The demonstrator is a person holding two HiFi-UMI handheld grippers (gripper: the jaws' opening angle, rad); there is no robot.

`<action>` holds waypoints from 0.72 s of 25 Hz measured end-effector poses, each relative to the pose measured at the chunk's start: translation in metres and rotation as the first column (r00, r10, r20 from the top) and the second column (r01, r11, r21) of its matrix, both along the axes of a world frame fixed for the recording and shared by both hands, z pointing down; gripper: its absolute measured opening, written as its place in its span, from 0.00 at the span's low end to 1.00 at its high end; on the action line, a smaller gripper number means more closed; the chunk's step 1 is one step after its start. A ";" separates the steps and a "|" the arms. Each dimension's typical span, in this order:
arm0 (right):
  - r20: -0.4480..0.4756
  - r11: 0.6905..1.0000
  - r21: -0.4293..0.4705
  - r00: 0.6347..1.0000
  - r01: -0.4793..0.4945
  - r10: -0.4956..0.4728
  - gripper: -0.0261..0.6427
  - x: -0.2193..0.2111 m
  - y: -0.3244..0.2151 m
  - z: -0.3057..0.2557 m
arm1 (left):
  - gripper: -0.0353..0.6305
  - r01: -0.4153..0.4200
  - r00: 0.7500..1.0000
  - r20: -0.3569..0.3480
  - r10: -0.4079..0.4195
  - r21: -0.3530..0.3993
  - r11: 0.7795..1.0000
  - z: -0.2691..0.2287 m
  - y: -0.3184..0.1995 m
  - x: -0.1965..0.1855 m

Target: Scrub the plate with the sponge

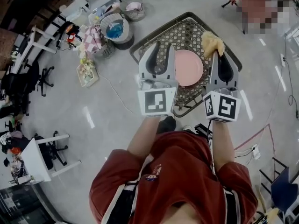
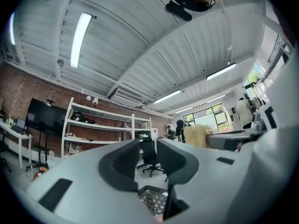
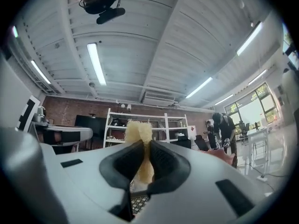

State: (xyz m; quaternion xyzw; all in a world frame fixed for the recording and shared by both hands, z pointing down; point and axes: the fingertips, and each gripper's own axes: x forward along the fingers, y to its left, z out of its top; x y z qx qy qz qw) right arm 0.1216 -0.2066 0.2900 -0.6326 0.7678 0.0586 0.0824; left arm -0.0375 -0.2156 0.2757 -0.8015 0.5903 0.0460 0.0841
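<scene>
You have the sponge (image 1: 212, 43) clamped in the right gripper (image 1: 221, 54); left gripper (image 1: 162, 49) part-open, empty; plate (image 1: 187, 68) mid-table (image 1: 184, 31) below both.

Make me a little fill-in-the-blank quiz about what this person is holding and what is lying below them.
1. The right hand-held gripper is clamped on a yellow ____.
2. The left hand-held gripper has its jaws apart, with ____ between them.
3. The plate lying on the patterned tray is ____ in colour.

Missing words: sponge; nothing; pink.
</scene>
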 end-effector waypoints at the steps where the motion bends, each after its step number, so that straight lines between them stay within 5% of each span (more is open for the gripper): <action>1: -0.010 1.000 0.006 1.000 0.004 -0.004 0.11 -0.001 0.001 -0.002 | 0.23 -0.001 1.000 -0.001 0.001 0.001 1.000 -0.001 0.001 0.002; 18: -0.054 0.999 0.017 0.997 0.049 -0.048 0.11 -0.017 0.001 -0.008 | 0.07 -0.039 0.999 -0.031 0.040 0.013 0.999 -0.003 0.001 0.020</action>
